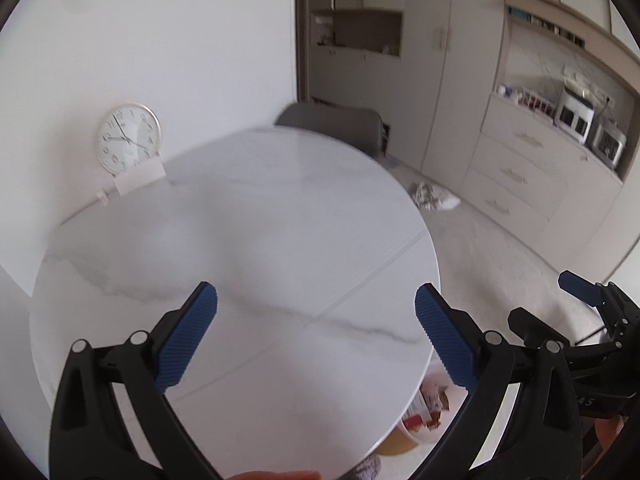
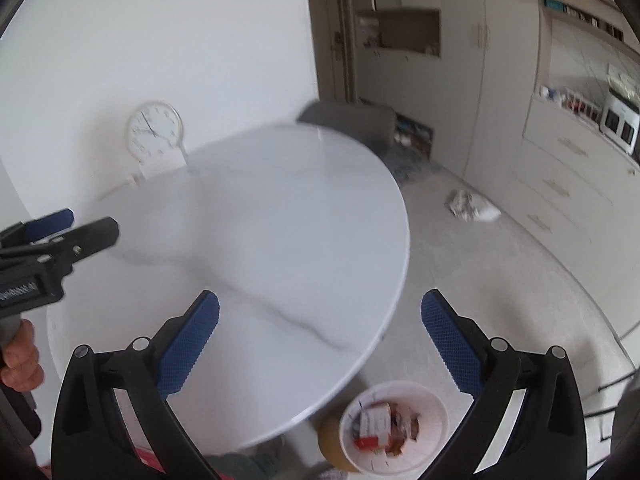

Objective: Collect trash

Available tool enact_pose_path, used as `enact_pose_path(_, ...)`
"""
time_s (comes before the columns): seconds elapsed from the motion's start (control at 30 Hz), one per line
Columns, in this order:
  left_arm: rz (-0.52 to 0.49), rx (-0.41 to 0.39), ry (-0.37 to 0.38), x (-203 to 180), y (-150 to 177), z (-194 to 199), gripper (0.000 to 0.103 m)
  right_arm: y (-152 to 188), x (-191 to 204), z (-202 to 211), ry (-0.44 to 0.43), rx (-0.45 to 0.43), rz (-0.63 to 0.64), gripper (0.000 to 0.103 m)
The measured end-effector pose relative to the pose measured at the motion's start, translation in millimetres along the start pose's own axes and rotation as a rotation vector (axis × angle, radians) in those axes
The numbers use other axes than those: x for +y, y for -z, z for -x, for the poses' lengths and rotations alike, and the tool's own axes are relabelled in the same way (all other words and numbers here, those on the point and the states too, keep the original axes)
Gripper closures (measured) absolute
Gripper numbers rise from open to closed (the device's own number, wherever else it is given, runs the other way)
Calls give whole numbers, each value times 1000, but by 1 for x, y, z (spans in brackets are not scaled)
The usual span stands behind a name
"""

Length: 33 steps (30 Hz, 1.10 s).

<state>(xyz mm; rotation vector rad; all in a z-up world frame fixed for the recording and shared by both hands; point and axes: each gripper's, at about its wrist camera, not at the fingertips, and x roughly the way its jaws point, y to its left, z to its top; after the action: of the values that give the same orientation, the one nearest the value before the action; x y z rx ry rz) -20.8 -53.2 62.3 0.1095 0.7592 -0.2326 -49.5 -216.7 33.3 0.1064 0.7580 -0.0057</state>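
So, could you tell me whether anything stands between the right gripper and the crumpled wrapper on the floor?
Nothing visible does. The right gripper is open and empty above the table edge; bare floor lies between it and the crumpled wrapper, with the bin below, off that line.

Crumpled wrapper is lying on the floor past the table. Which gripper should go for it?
Right, probably. The right gripper is open, empty and beside the table edge, over floor leading to the wrapper. The left gripper hangs over the tabletop.

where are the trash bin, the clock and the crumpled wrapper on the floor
trash bin [image 2: 434, 408]: right wrist view, white rim.
clock [image 2: 154, 128]: right wrist view, middle of its face.
crumpled wrapper [image 2: 472, 206]: right wrist view, its centre.
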Motion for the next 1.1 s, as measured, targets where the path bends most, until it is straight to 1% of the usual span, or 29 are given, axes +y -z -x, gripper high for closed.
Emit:
enact_pose_path(0.07, 7, -61, -19, 9, -19, 18, 8, -19, 11, 13, 3, -49, 22, 3)
enact_pose_path(0.1, 12, -97, -31, 13, -29, 27, 8, -34, 17, 22, 7, -82, 43, 3)
enact_pose_path(0.2, 30, -220, -76, 23, -61, 59, 8, -70, 31, 46, 19, -187, 79, 3)
enact_pose_path(0.23, 30, -249, -97, 24, -70, 68, 8, -82, 36, 57, 28, -225, 89, 2)
enact_pose_path(0.3, 28, -300, -166, 27, -88, 86, 8, -100, 44, 74, 32, -280, 94, 2)
enact_pose_path(0.33, 29, -327, -200, 29, -95, 94, 8, -104, 45, 79, 28, -296, 92, 2)
enact_pose_path(0.37, 33, -340, -211, 30, -99, 99, 8, -110, 48, 87, 18, -319, 86, 2)
enact_pose_path(0.5, 75, -353, -205, 38, -104, 111, 8, -117, 60, 107, 13, -380, 85, 2)
enact_pose_path(0.57, 79, -356, -222, 40, -102, 112, 8, -118, 64, 113, 5, -390, 90, 2)
enact_pose_path(0.67, 73, -348, -225, 43, -96, 112, 8, -114, 67, 115, -9, -393, 94, 2)
enact_pose_path(0.83, 94, -320, -193, 50, -94, 106, 8, -112, 68, 112, -23, -383, 101, 2)
enact_pose_path(1.1, 102, -309, -182, 50, -87, 101, 8, -114, 71, 110, -18, -369, 101, 2)
